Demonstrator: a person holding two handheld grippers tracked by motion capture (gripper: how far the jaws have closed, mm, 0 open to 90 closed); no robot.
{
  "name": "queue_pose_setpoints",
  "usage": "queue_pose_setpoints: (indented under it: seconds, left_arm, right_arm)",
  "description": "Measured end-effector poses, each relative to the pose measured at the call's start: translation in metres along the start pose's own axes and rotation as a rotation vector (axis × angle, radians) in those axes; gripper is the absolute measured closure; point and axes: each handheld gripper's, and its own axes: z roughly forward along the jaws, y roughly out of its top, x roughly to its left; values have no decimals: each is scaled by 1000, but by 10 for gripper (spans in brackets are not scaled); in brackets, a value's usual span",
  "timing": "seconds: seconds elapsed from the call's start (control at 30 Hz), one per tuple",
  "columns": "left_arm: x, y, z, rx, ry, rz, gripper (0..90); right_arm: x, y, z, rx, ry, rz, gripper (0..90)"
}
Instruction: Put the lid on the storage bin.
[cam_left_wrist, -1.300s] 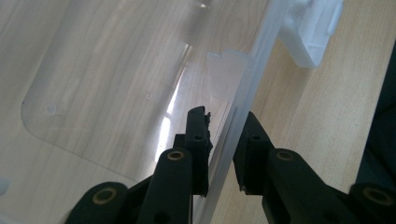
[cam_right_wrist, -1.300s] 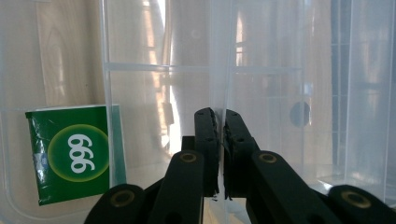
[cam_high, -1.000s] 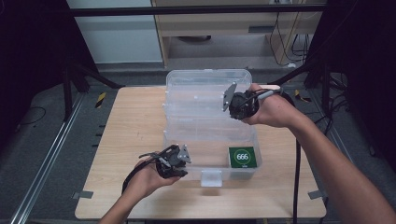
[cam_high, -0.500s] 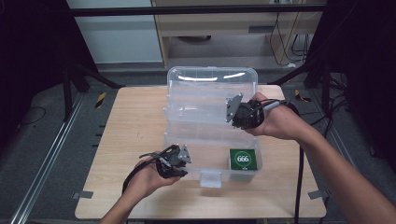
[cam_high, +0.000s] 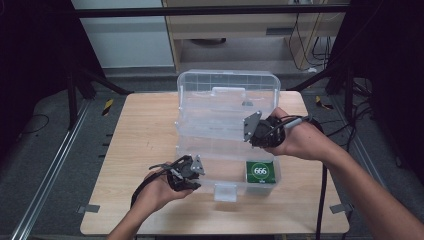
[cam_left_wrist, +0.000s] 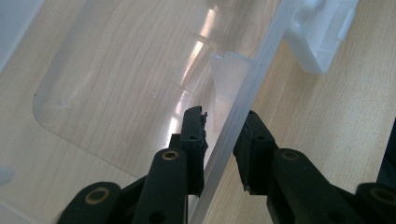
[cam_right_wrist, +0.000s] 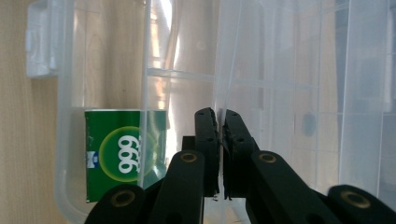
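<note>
High view: a clear plastic storage box (cam_high: 227, 135) stands open mid-table, its lid (cam_high: 227, 90) upright at 12 o'clock and its latch (cam_high: 225, 191) at 6 o'clock. A green packet (cam_high: 259, 171) lies in the box's 4 o'clock corner. The left gripper (cam_high: 189, 172) sits at the front wall near 7 o'clock; the right gripper (cam_high: 257, 132) reaches over an inner tray at 3 o'clock. Jaw gaps cannot be read from here.

Left gripper view: the left gripper (cam_left_wrist: 219, 140) straddles the clear front wall (cam_left_wrist: 243, 112), jaws narrow with one on each side; whether they press it is unclear. The latch (cam_left_wrist: 322, 37) shows at 1 o'clock.

Right gripper view: the right gripper (cam_right_wrist: 219, 126) has its jaws nearly together, pinching a thin clear tray edge (cam_right_wrist: 219, 65). The green packet (cam_right_wrist: 123, 154) sits at 8 o'clock, behind the clear wall.

Judgement: the step looks like steadying the box while moving the tray; next calls for a steady pull on the pinched edge without the box sliding.
</note>
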Motion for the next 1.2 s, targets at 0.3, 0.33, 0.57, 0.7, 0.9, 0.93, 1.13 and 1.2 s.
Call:
queue_pose_setpoints:
  seconds: [0.3, 0.33, 0.57, 0.7, 0.9, 0.93, 1.13, 1.2]
  left_arm:
    - [0, 0, 0, -1, 3, 1, 737]
    - [0, 0, 0, -1, 3, 1, 737]
    - [-6, 0, 0, 2, 9, -51, 735]
    - [-12, 2, 2, -5, 29, -64, 738]
    - [-14, 5, 2, -1, 37, -34, 747]
    - [-14, 5, 2, -2, 35, -33, 747]
    - [-12, 6, 2, 2, 46, 11, 746]
    - [-13, 6, 2, 2, 45, 12, 745]
  right_arm:
    - [14, -3, 0, -12, 13, -7, 858]
    - [14, -4, 0, -19, 6, -9, 856]
    - [9, -7, 1, -22, 16, 10, 852]
    - [2, -8, 2, -18, 19, 15, 848]
    - [-2, -10, 3, -16, 17, 23, 848]
    - [-1, -10, 3, -19, 21, 20, 850]
    - [6, -13, 2, -28, 23, 4, 855]
    - [9, -15, 2, -30, 24, 8, 856]
